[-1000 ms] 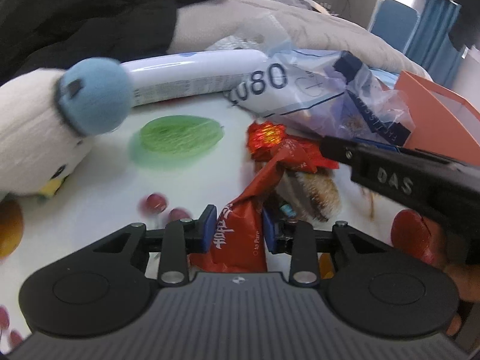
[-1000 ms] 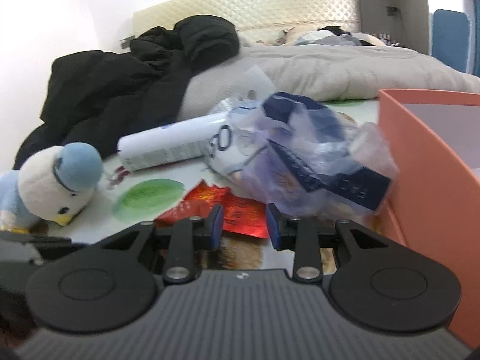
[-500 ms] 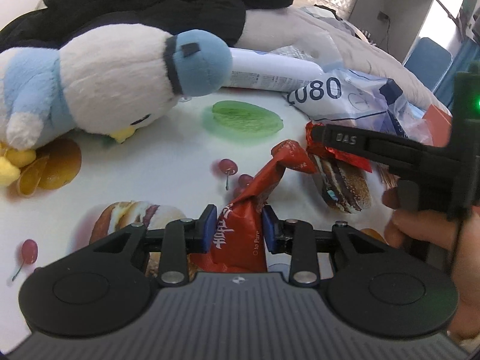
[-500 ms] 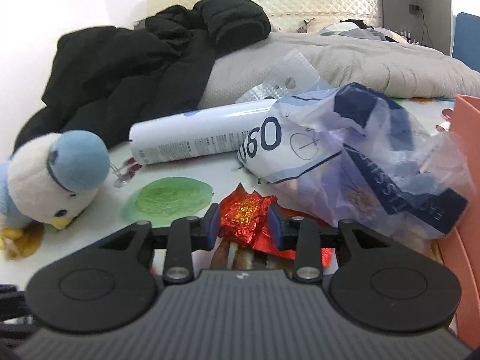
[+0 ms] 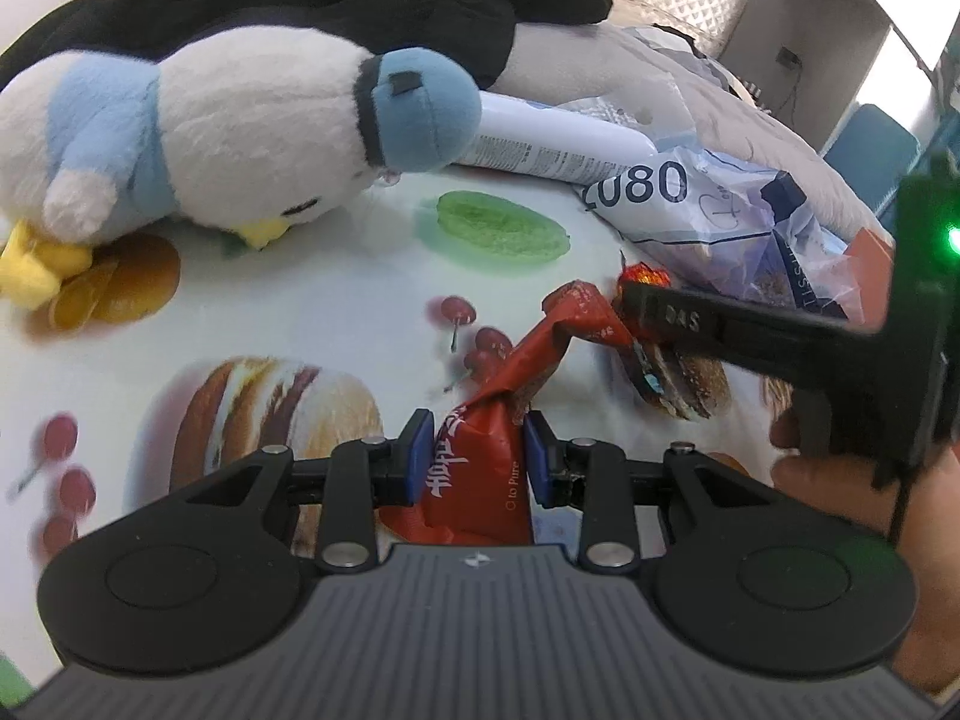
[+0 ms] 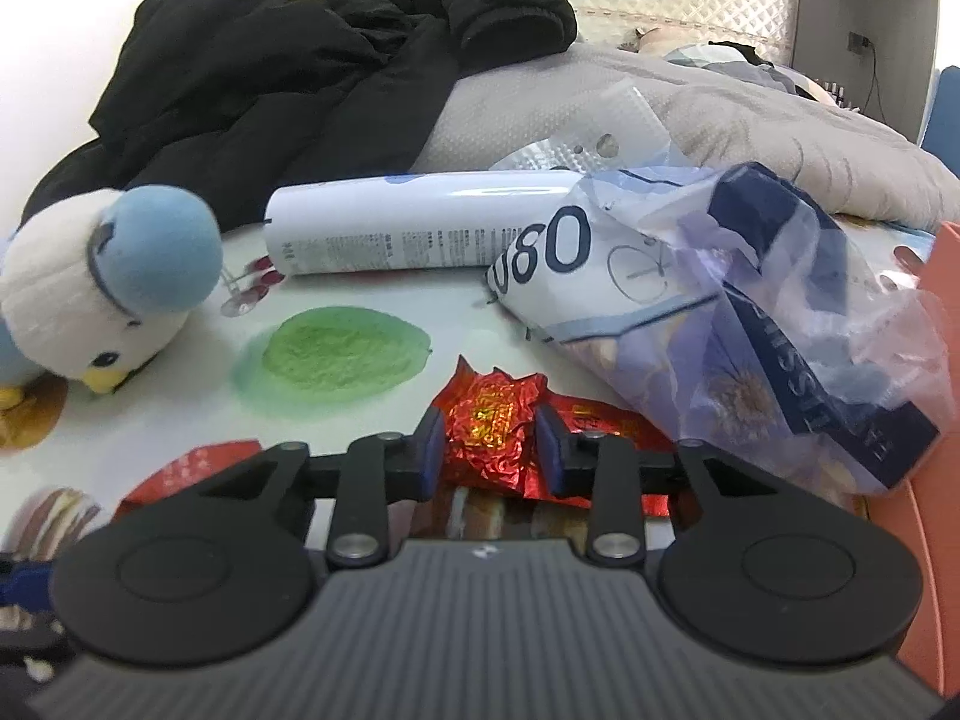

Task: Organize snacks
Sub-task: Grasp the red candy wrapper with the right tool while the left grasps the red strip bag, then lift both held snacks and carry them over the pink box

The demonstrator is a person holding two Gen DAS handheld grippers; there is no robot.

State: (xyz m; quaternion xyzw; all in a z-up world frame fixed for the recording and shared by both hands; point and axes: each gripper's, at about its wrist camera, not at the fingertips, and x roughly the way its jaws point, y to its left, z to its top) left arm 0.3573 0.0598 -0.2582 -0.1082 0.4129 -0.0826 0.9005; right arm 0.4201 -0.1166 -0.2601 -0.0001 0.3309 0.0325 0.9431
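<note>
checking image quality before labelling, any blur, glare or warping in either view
Left wrist view: strong fisheye bending at the edges, red snack wrapper sharp, window corner blown out. Right wrist view: plush bird slightly soft, left wall overexposed, glare on the crinkled foil wrapper.

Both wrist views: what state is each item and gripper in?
Red snack packet: clamped in left gripper, top twisted.
Red foil candy: crumpled, between right gripper pads.
Plush bird: lying face down.
White tube: lying flat.
Plastic bag: crumpled.
</note>
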